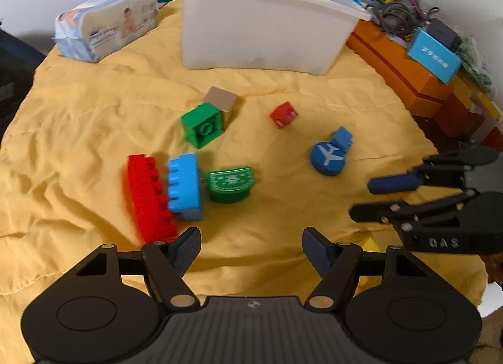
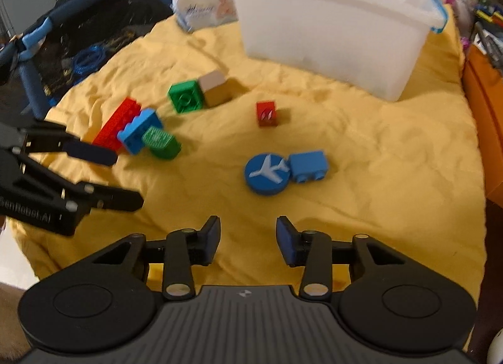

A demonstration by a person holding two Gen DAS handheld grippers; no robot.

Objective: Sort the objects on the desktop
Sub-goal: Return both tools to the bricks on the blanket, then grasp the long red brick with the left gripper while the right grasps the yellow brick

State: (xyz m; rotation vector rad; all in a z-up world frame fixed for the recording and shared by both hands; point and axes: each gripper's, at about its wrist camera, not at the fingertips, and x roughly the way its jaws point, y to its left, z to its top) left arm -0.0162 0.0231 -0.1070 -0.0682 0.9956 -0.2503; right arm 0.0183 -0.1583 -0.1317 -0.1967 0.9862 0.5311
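Both grippers are held released and empty above the near edge of the bench, which is covered by a yellow cloth (image 1: 94, 118). The left gripper (image 1: 251, 249) has its jaws wide apart; the right gripper (image 2: 247, 236) is spread as well, and nothing is between its pads. No toy has been picked yet, so the step in hand is judged to be the choice of a first piece. The white bin (image 2: 330, 27) stands at the far edge. The airplane disc (image 2: 266, 173) lies just before the right gripper, touching a small blue brick (image 2: 309, 165). A red brick (image 1: 147, 197), blue brick (image 1: 184, 184) and green stamp (image 1: 231, 181) are grouped before the left gripper. The next move probably calls for lowering one gripper around a single piece without pushing its neighbour.
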